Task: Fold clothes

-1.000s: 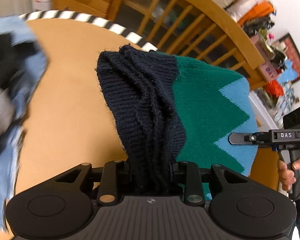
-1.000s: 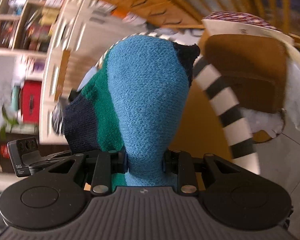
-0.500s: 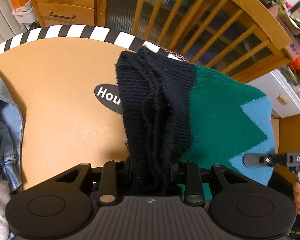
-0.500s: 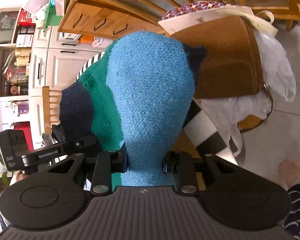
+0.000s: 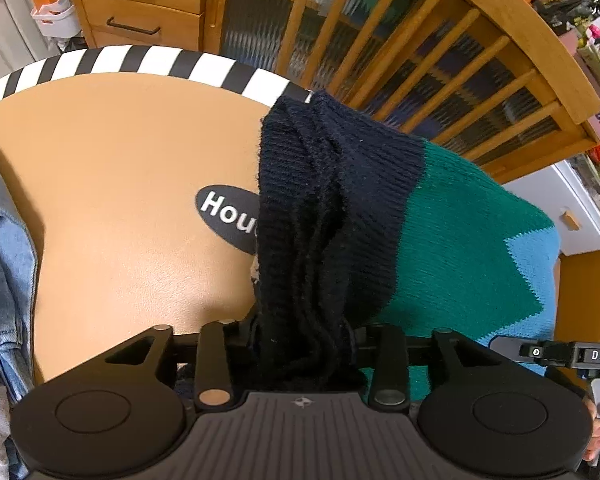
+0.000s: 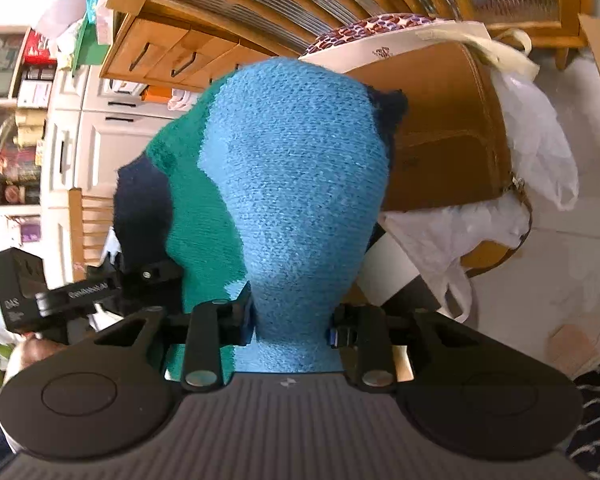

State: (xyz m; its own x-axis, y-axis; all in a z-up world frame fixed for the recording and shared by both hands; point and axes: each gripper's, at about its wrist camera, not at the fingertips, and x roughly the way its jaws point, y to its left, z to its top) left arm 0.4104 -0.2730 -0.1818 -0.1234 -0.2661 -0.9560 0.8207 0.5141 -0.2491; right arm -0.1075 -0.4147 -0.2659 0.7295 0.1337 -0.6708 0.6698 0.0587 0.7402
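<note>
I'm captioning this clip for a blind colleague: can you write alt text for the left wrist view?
The left gripper is shut on the navy end of a navy, green and blue sweater, held above a tan table with a striped edge. Denim clothes lie at left.

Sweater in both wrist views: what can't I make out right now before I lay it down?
- Left wrist view: the sweater covers the end of the word on the tan mat's label; only "Hou" reads.
- Left tool: bunched navy knit hides the fingertips.
- Right wrist view: the light blue part of the sweater fills the centre and hides the right tool's fingertips and the surface beneath.
- Neither view shows the sweater's full outline.
</note>
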